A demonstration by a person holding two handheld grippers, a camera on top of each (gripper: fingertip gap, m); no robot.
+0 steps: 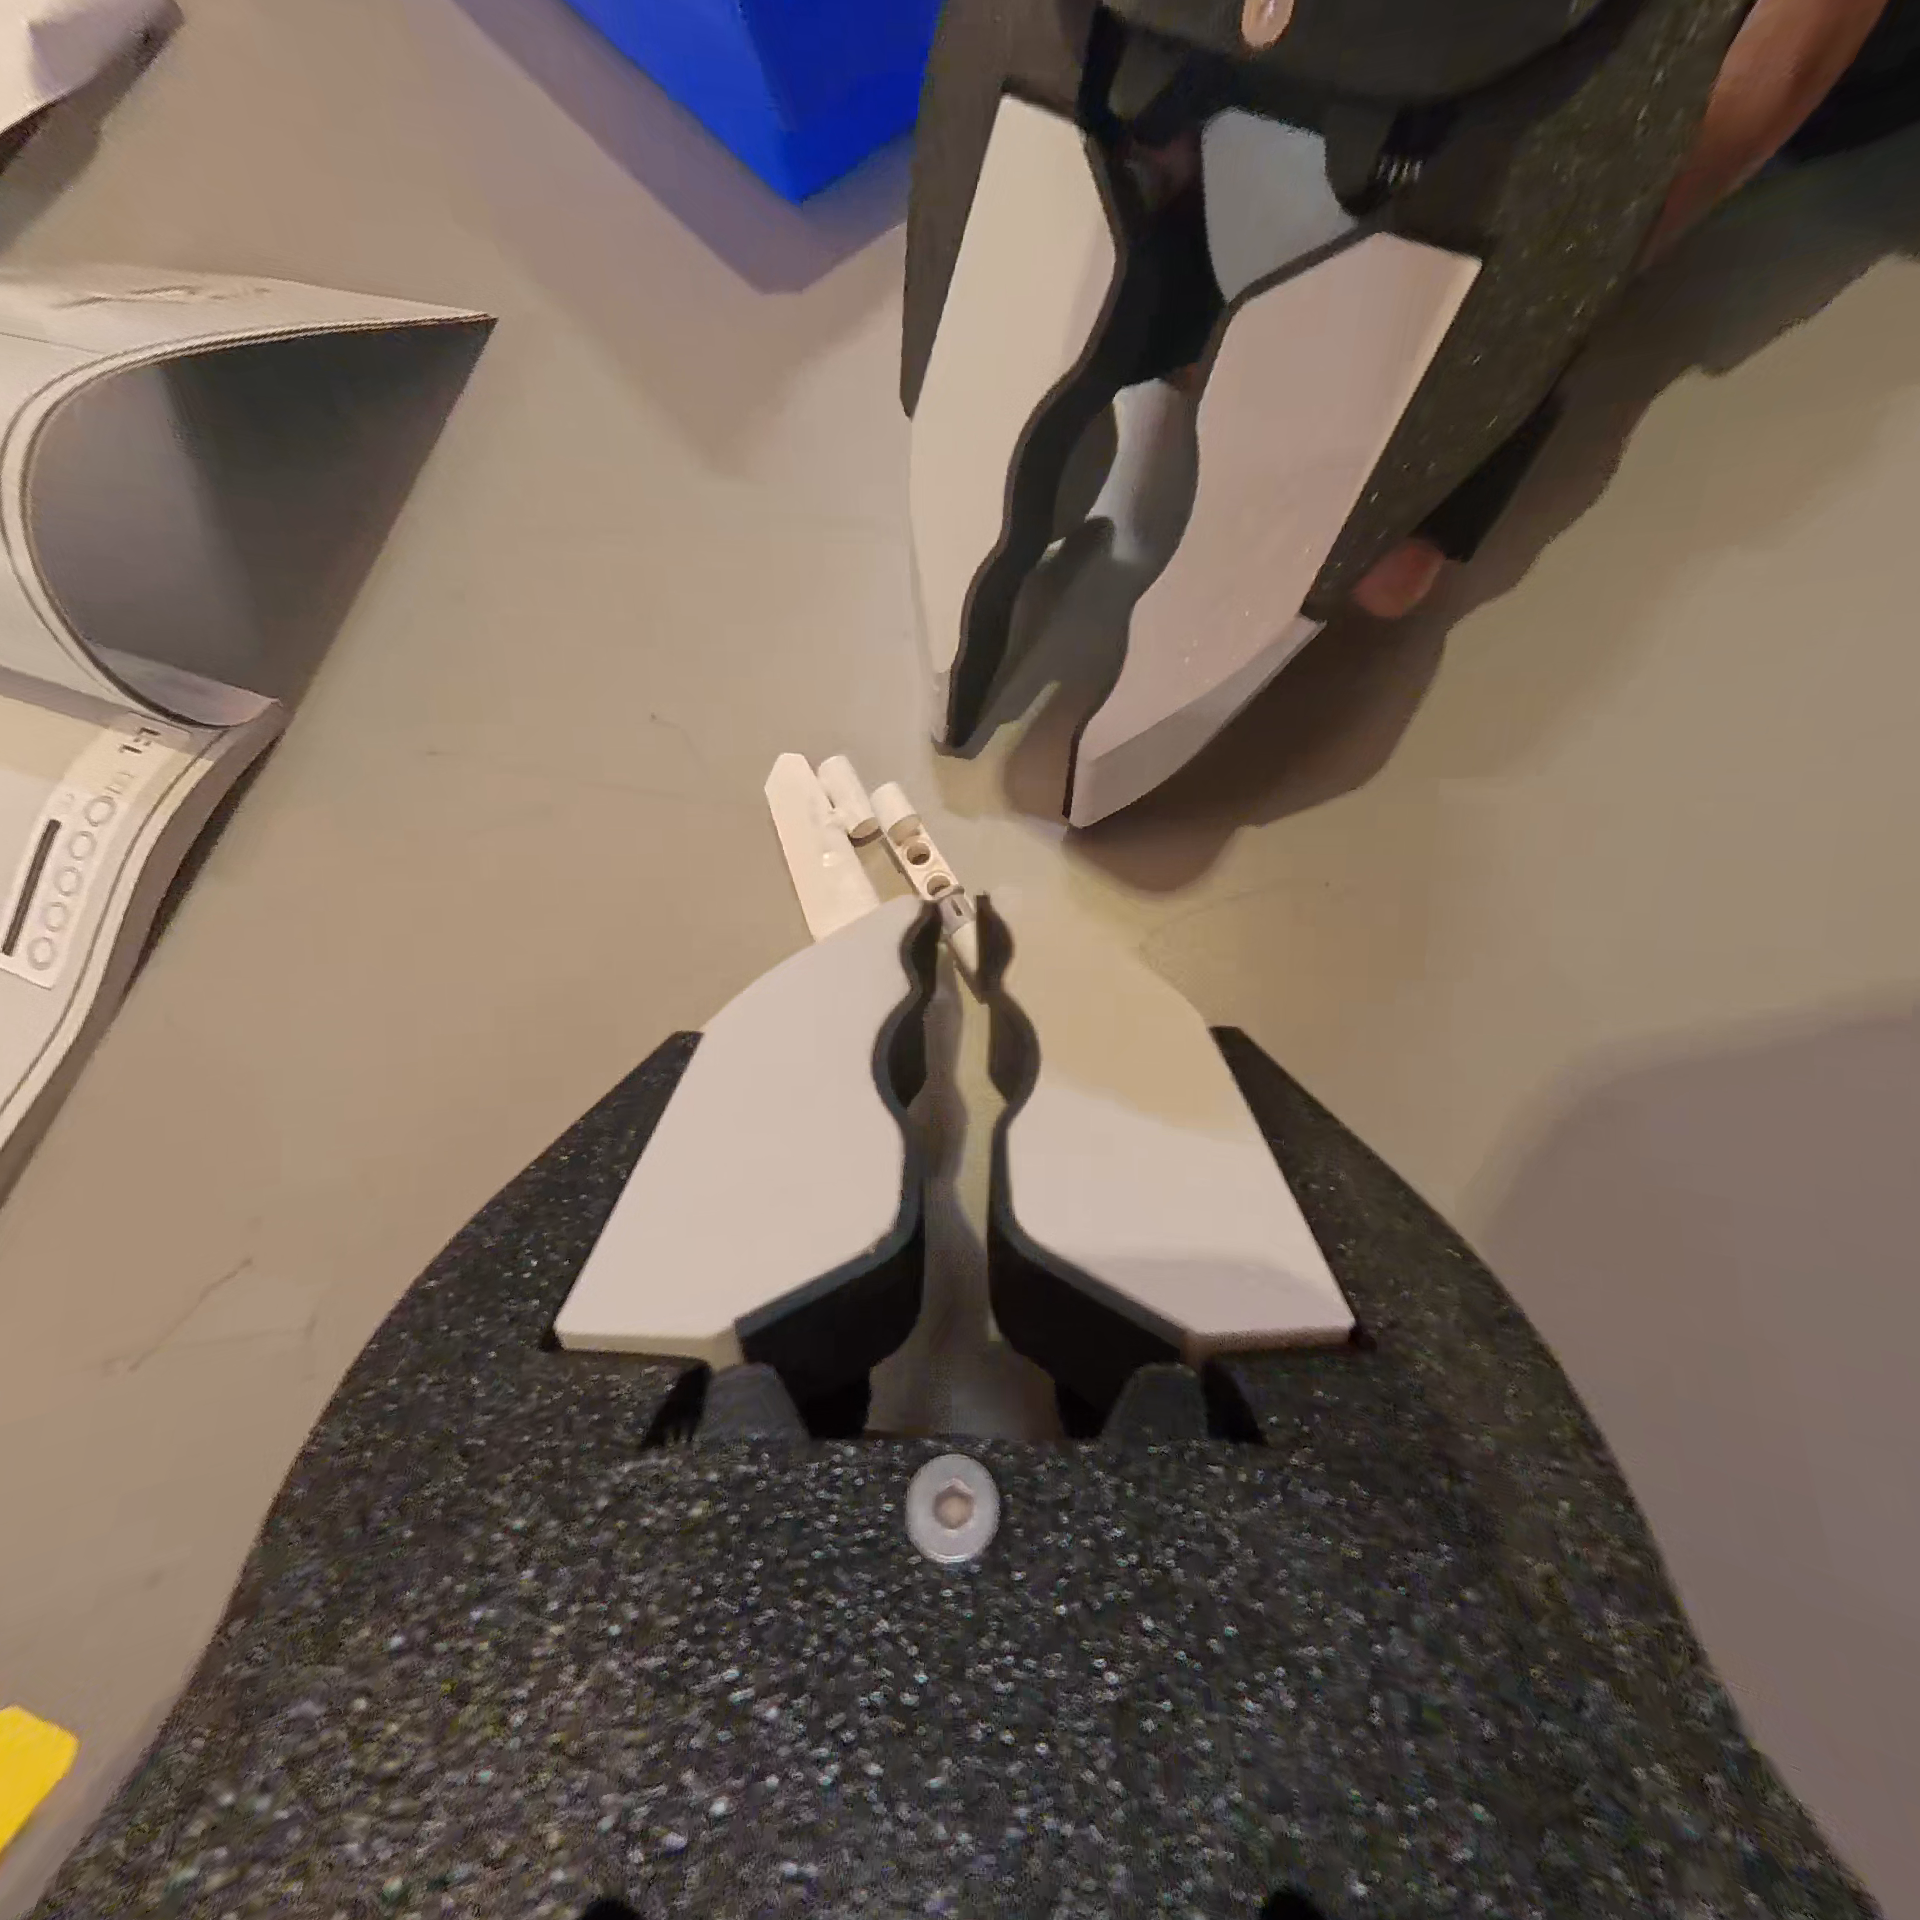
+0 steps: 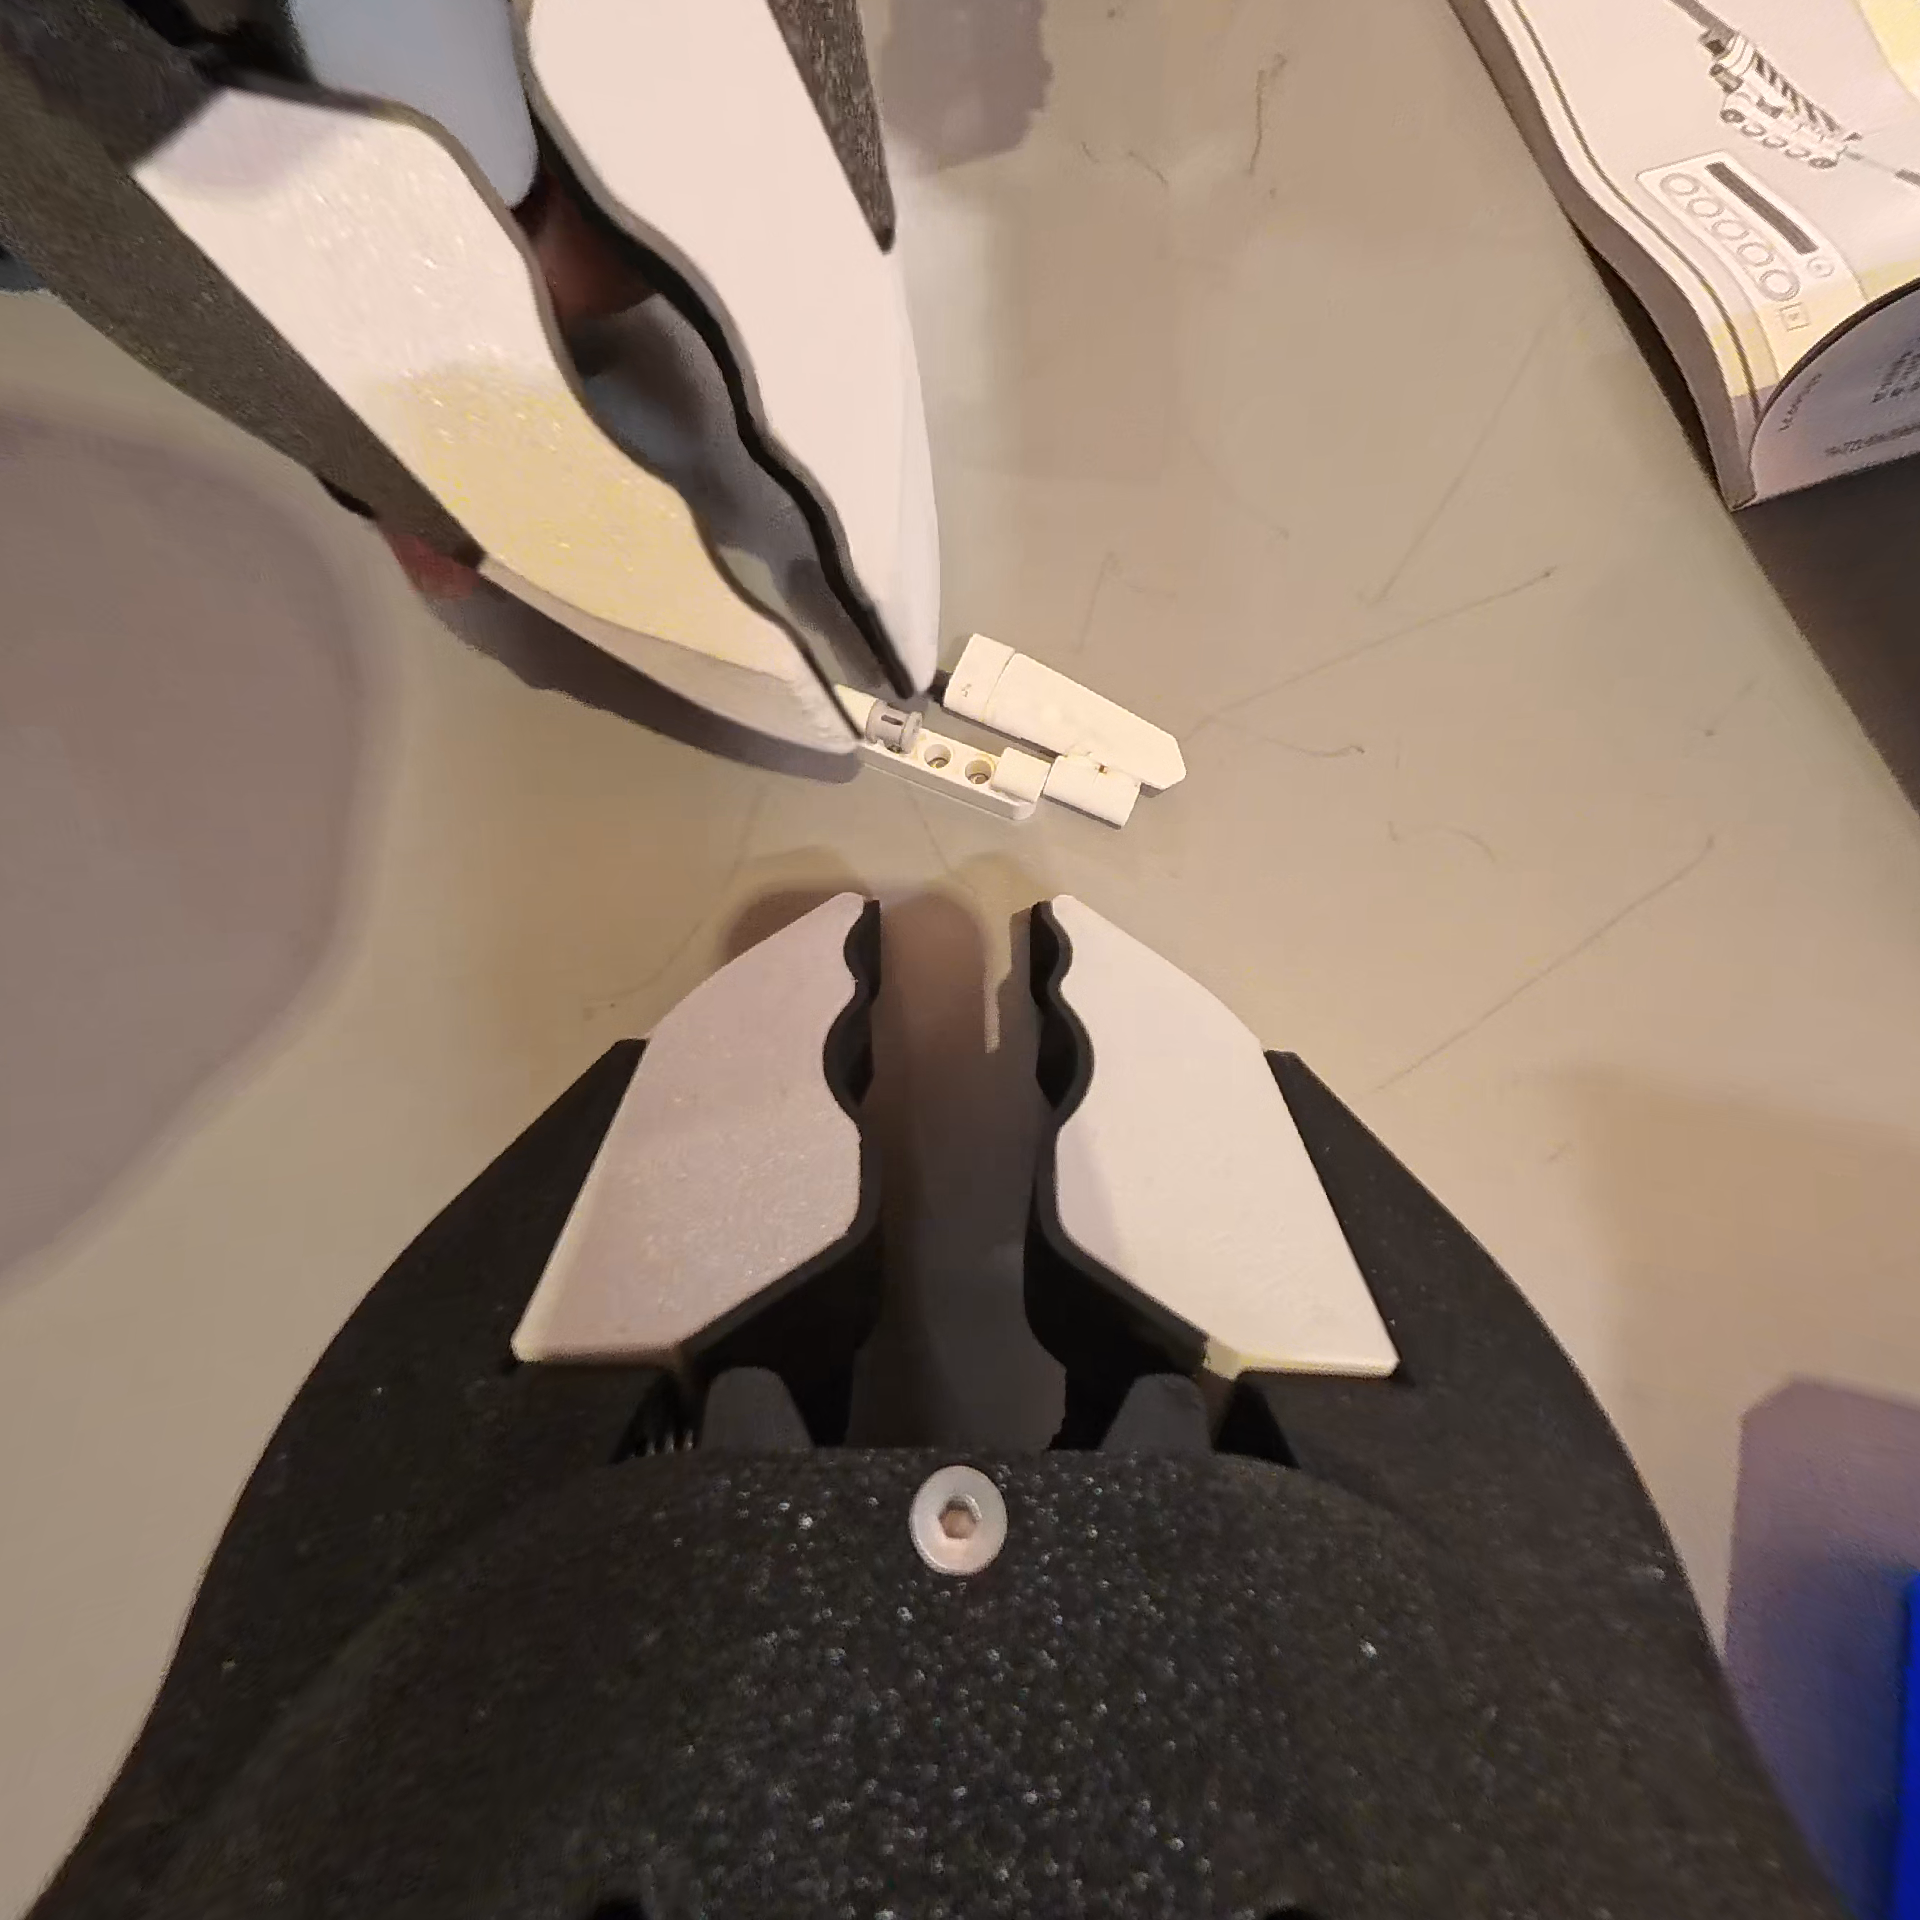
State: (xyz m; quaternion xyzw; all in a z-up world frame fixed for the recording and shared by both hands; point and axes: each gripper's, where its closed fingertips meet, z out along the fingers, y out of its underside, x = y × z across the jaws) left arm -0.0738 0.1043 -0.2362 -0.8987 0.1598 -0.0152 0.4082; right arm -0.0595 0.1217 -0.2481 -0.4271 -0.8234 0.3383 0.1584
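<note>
My left gripper [image 1: 954, 920] pinches a small grey pin [image 2: 881, 717] at the white brick assembly's [image 2: 1023, 743] holed end, mid-desk [image 2: 1351, 935]. My right gripper [image 2: 951, 914] hovers near, jaws apart, holding nothing.

Each camera sits on its own tool and looks forward along the two fingers, tilted down at the pale grey desk [image 1: 436, 1039] from close range. The two views face each other. Both share the small white plastic brick assembly [image 1: 862, 842] [image 2: 1039, 743] on the desk between them, the open printed booklet [image 1: 125, 582] [image 2: 1766, 260], and the opposite tool at the top edge.
</note>
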